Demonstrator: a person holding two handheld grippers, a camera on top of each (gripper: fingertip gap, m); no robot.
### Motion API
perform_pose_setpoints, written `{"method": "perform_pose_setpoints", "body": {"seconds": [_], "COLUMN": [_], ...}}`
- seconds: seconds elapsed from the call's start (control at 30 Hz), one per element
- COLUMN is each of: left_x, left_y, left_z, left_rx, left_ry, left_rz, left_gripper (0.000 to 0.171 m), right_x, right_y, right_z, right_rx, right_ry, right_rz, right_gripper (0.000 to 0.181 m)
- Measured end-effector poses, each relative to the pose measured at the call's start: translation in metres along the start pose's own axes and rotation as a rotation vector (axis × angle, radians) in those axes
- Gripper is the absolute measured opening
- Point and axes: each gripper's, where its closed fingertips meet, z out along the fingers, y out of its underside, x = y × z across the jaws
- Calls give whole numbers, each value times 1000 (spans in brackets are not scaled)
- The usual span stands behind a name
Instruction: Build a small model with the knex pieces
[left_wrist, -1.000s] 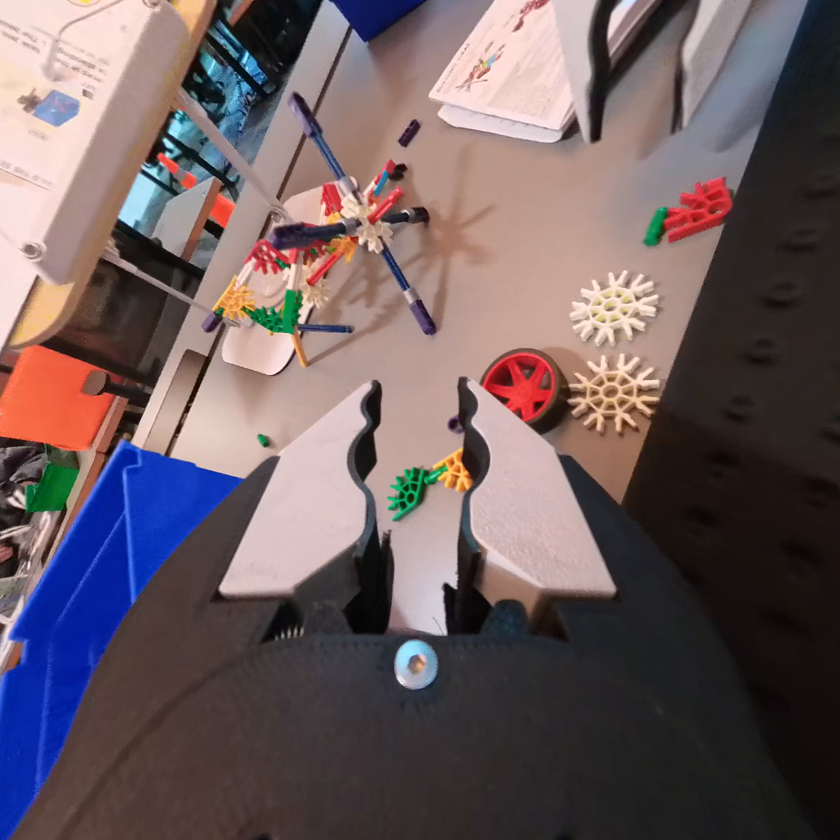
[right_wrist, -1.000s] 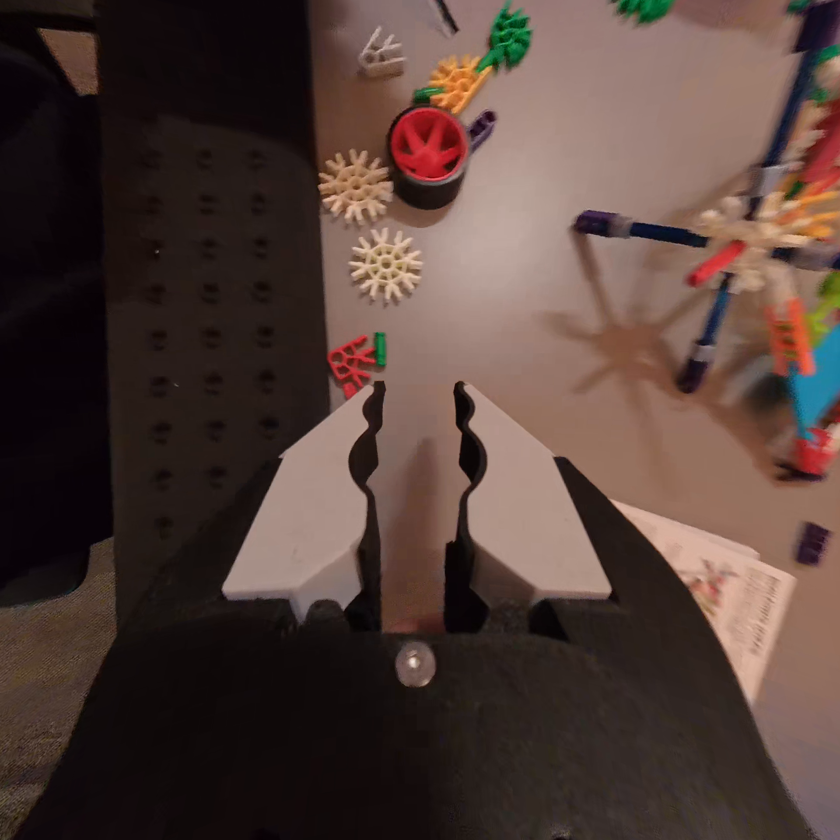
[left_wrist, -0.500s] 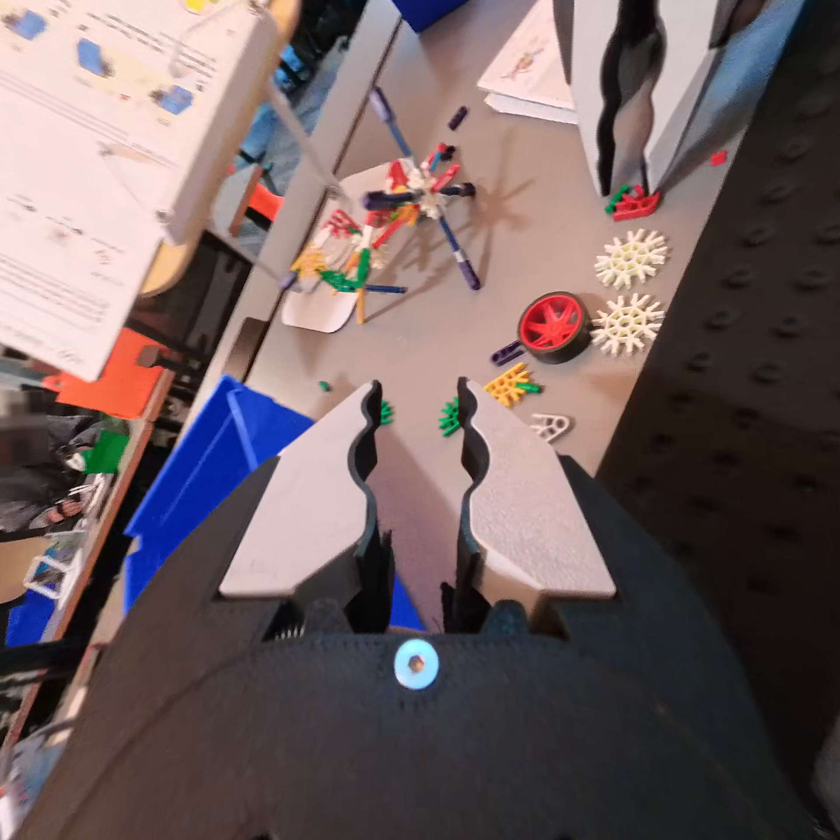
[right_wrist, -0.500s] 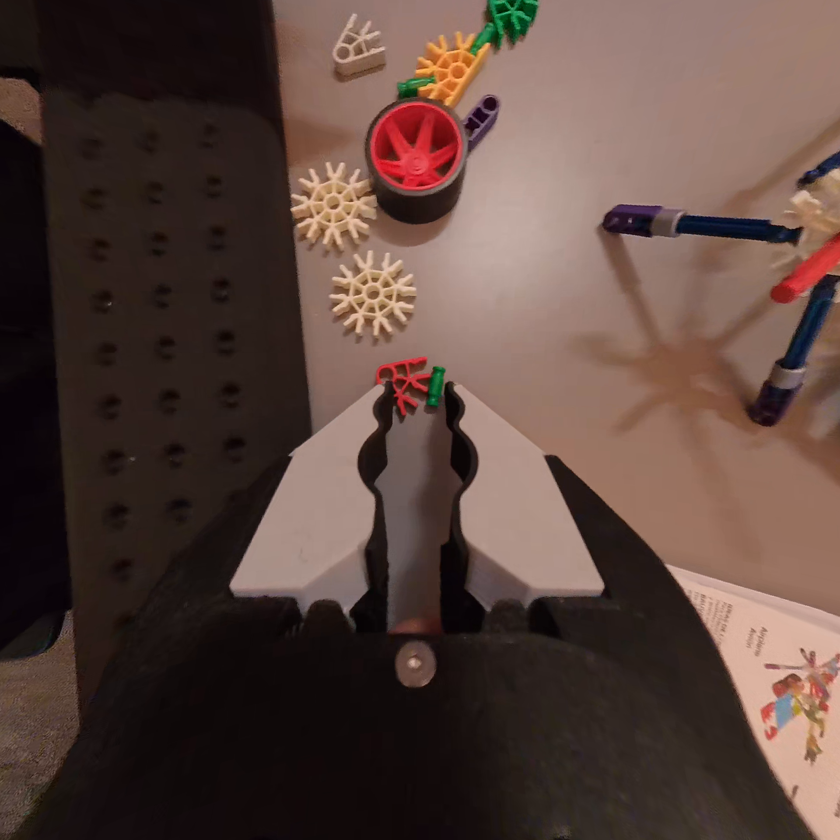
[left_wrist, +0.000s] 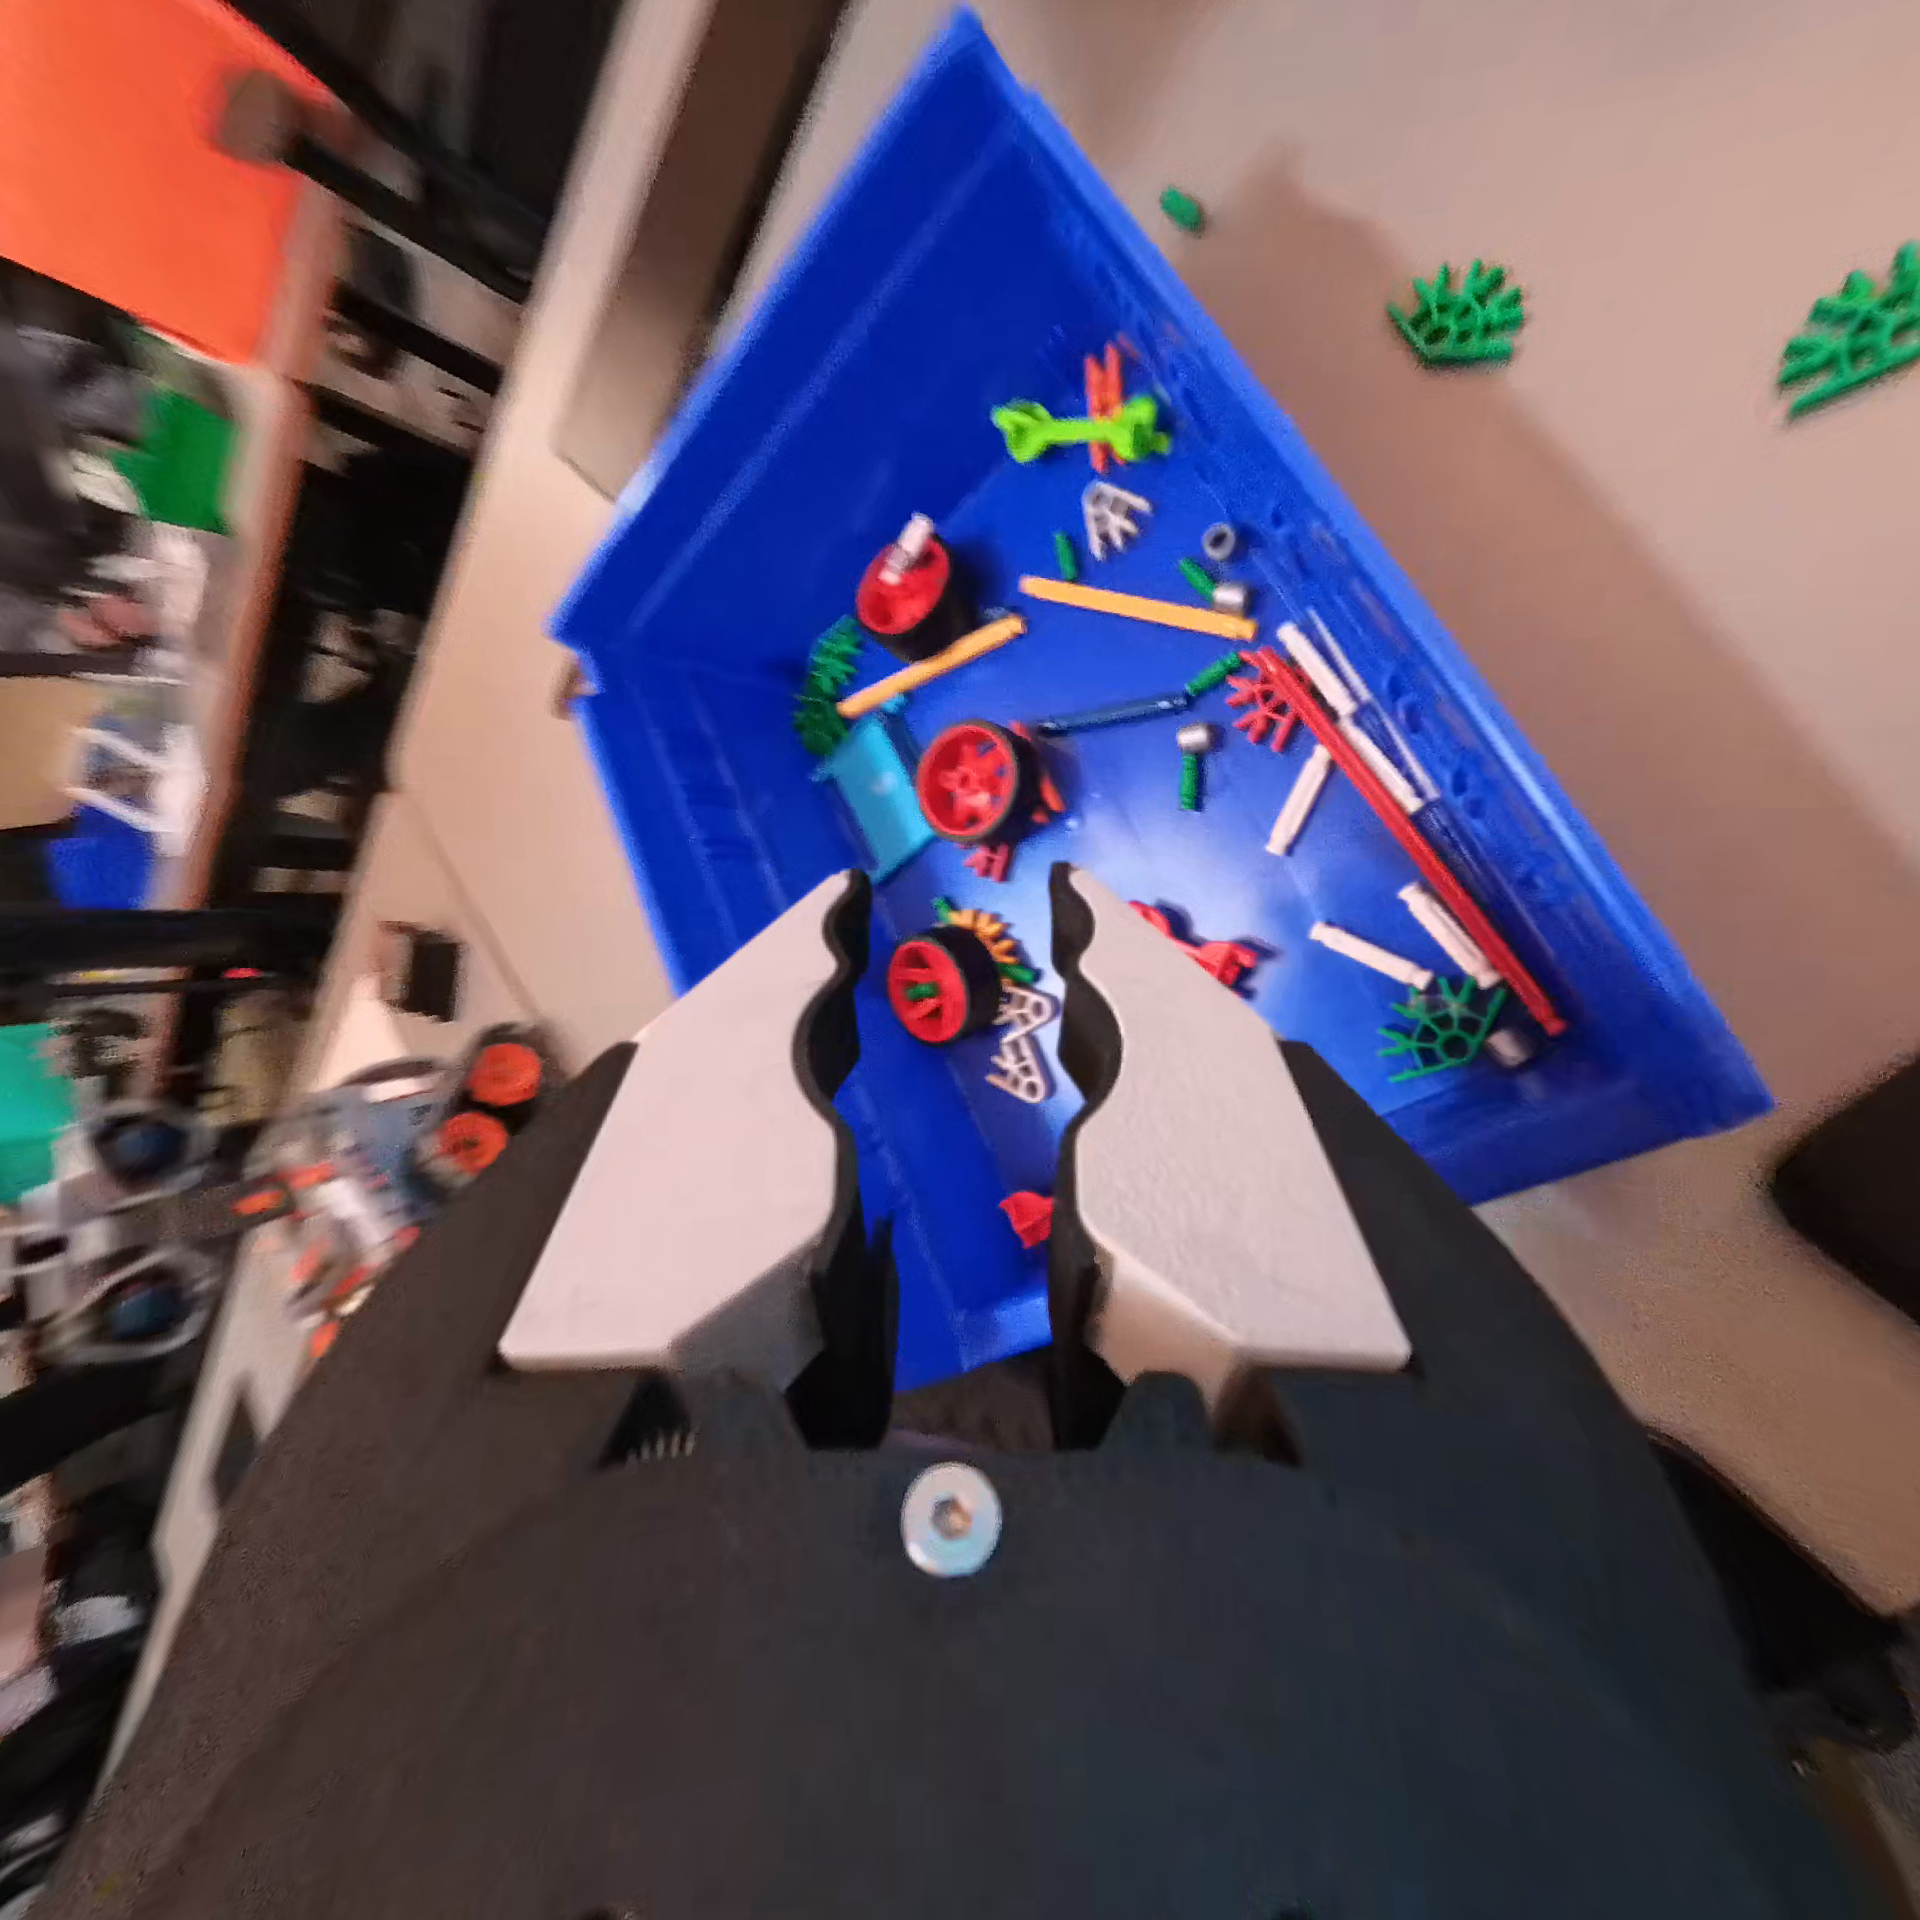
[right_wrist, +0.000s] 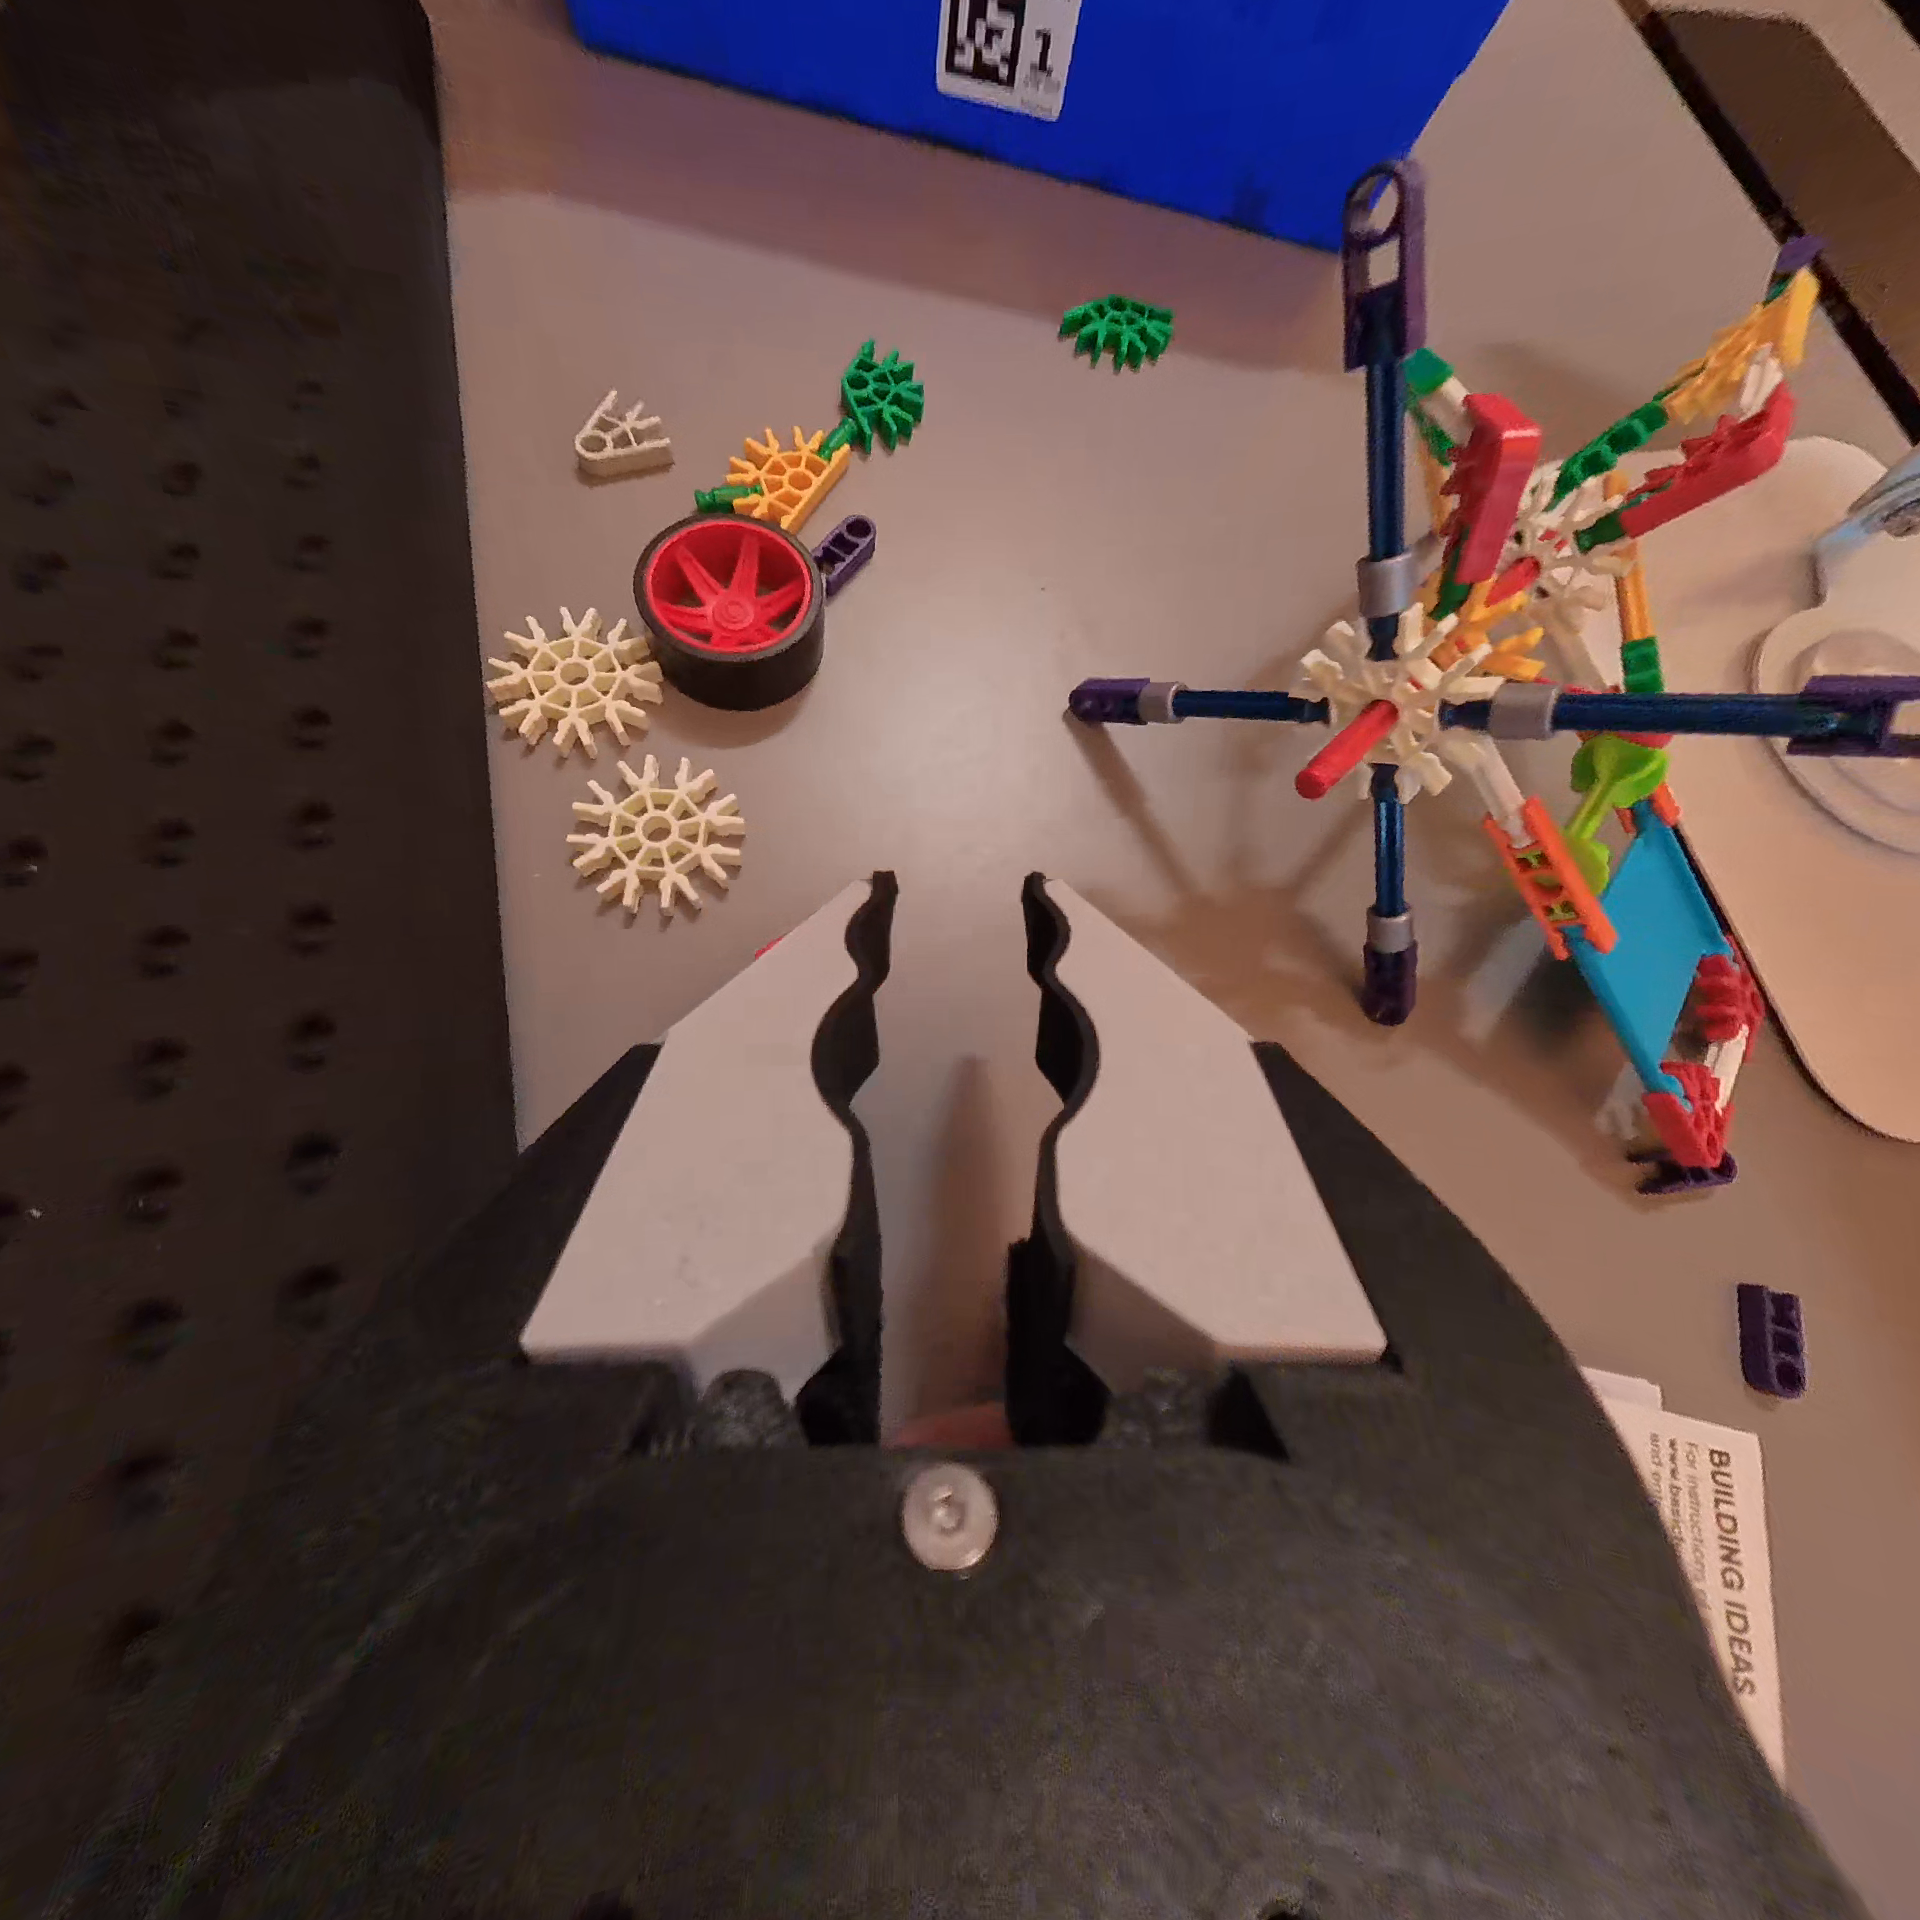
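Above the blue plastic bin your left gripper hangs apart and empty, near a red toy wheel. Your right gripper gapes empty over the grey table.

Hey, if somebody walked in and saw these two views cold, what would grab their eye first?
Probably the bright blue bin below the left gripper, scattered with red wheels and coloured rods. In the right wrist view, the multicoloured rod-and-connector model stands right of the right gripper, and a red wheel with a black tyre lies ahead on its left beside two cream snowflake connectors. Both jaws gape empty.
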Motion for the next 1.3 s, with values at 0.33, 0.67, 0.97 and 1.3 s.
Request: {"method": "perform_pose_setpoints", "body": {"seconds": [0.33, 0.67, 0.97, 1.3], "left_x": [15, 8, 12, 31], "left_y": [61, 59, 56, 58], "left_z": [120, 140, 116, 93], "left_rx": [-368, -348, -289, -278], "left_ry": [280, 267, 243, 373], "left_rz": [21, -1, 22, 41], "left_gripper": [39, 10, 0, 20], "right_x": [1, -1, 1, 2], "right_y": [-8, -5, -8, -10], "right_z": [-1, 0, -4, -5], "right_rx": [61, 61, 76, 82], "right_ry": [17, -3, 7, 13], "right_rz": [-57, -70, -70, -63], "right_gripper": [20, 19, 19, 19]}}
